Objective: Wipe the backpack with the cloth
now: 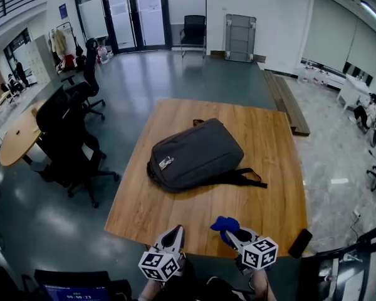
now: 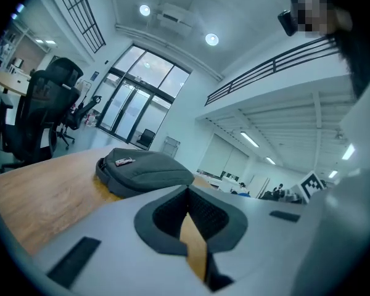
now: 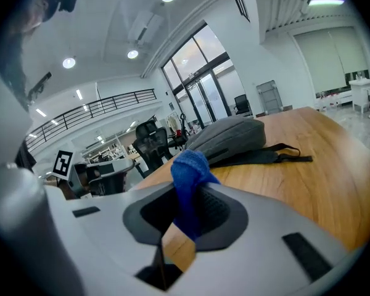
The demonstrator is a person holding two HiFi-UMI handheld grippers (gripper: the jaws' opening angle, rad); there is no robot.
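**Cloth in the right jaws, backpack lying untouched**

The grey backpack (image 1: 197, 154) lies flat at the middle of the head view, on the wooden surface (image 1: 269, 199), with its black straps (image 1: 247, 179) trailing out to the right. Both grippers sit at the bottom of the frame, over the near edge of the surface and well apart from the bag.

The right gripper (image 1: 233, 234) has its jaws closed on the blue cloth (image 1: 225, 224) — its own view shows the fabric pinched between them, with a bunched end sticking up past the tips. The left gripper (image 1: 177, 231) is just to the left of it; its jaws are drawn together and carry nothing, and its own view looks across the wood at the backpack.

A dark flat object (image 1: 299, 243) rests at the lower right corner of the surface. Black office chairs (image 1: 69, 137) stand on the floor at the left of the frame — beside a round wooden table (image 1: 15, 140).
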